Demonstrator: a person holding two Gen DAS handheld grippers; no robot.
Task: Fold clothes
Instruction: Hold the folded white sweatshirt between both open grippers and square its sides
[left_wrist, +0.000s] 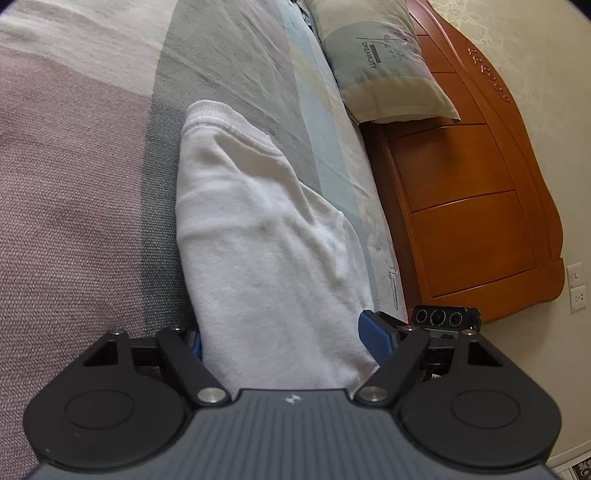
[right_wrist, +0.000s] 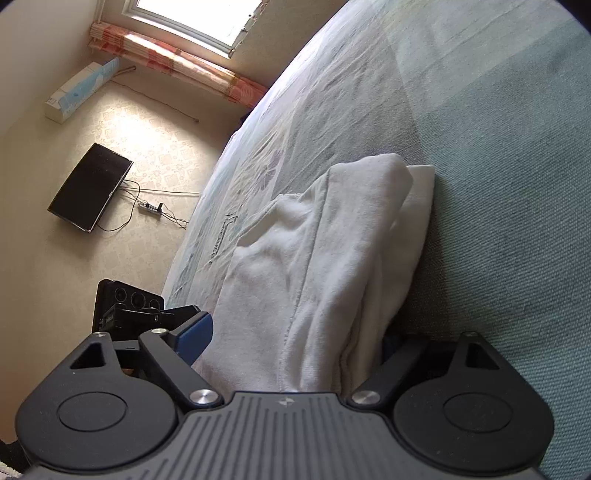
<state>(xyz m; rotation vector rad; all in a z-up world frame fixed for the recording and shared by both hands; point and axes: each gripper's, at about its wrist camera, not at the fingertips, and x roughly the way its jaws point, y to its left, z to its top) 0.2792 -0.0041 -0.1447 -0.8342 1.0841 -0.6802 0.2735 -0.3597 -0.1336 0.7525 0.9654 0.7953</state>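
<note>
Ok, white garment (left_wrist: 266, 236) is a soft, thick knit, already bundled into a long multi-layer stack lying on the bed (left_wrist: 74, 184). Judging by the look: light, floppy, zero stiffness, grippy not slippery, nothing fragile. Layers will slide apart if only the top one gets pinched.

Left gripper (left_wrist: 288, 343): jaws wide, near end of the bundle sits between the blue pads. The cloth fills the gap on both sides, so it reads as a wide grip on the stack, tho how hard the pads press I can't confirm.

Right gripper (right_wrist: 295, 332): same story. Left pad is at the cloth edge, right pad is buried behind the fold, bundle between them.

Where to hold, imo: full thickness at the near end, both sides, so all layers come along together.

Edges: ribbed hem is at the far end in the left view; loose flap and rolled fold show in the right view.

Room: plenty of open blanket to the left and far. Pillow (left_wrist: 384, 62) and headboard (left_wrist: 480, 206) are well apart, far right. Bed edge drops to the floor at left in the right view, so keep the bundle inboard.
</note>
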